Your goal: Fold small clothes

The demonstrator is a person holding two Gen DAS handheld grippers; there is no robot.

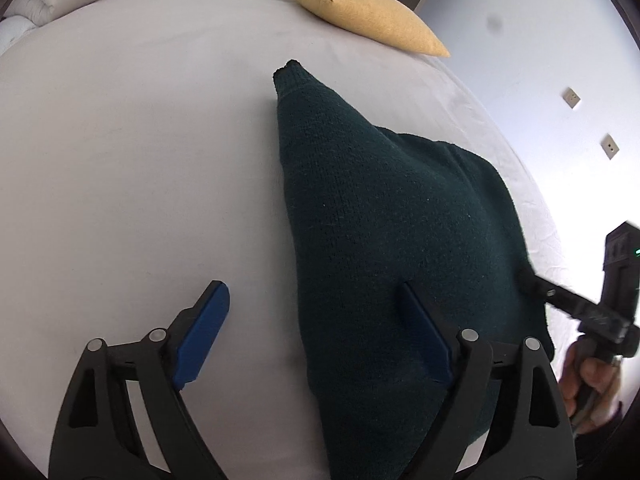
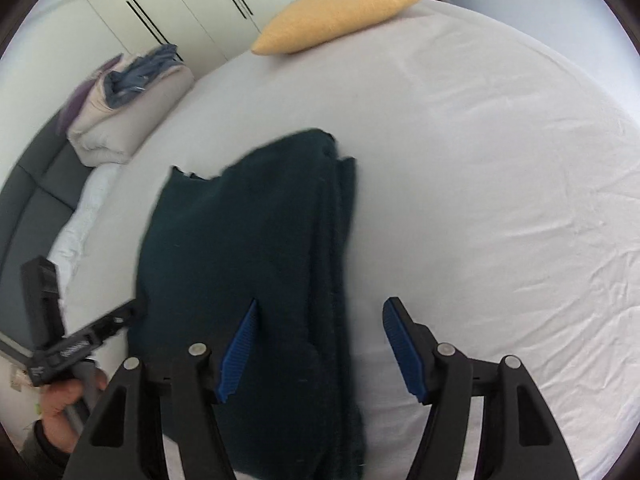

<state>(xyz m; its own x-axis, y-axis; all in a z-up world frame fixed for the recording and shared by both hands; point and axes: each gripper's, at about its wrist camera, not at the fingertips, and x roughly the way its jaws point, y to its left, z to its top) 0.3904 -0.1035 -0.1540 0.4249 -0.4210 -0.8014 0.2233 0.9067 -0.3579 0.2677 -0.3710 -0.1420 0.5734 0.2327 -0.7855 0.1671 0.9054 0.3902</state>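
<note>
- Left wrist view: the left gripper [image 1: 316, 328] has its blue pads spread wide, one pad over bare sheet and the other lying against the near part of a dark green knit sweater [image 1: 384, 216]; nothing is pinched between them.
- The sweater lies on the white bed sheet [image 1: 132, 168], already folded into a long bundle, with a narrow ribbed end pointing toward the yellow pillow [image 1: 364, 16] at the far side of the bed.
- Right wrist view: the right gripper [image 2: 318, 350] is also spread, straddling the sweater's right edge, where several stacked layers show as parallel ridges. It holds nothing.
- Each view shows the other gripper at the sweater's far side, held in a bare hand [image 2: 64, 404]; whether their tips touch the knit there cannot be told.
- Beyond the bed edge sit a folded duvet [image 2: 120, 120] with bluish cloth on top, and white wardrobe doors [image 2: 180, 4].
- Risk, as I judge it: the thick knit is springy, so the stacked layers could slide apart or the fold could reopen if only the top layer is pinched.
- A one-sided lift would likely let the narrow end droop and skew the bundle.
- Dragging the pads could also bunch the loose sheet underneath.
</note>
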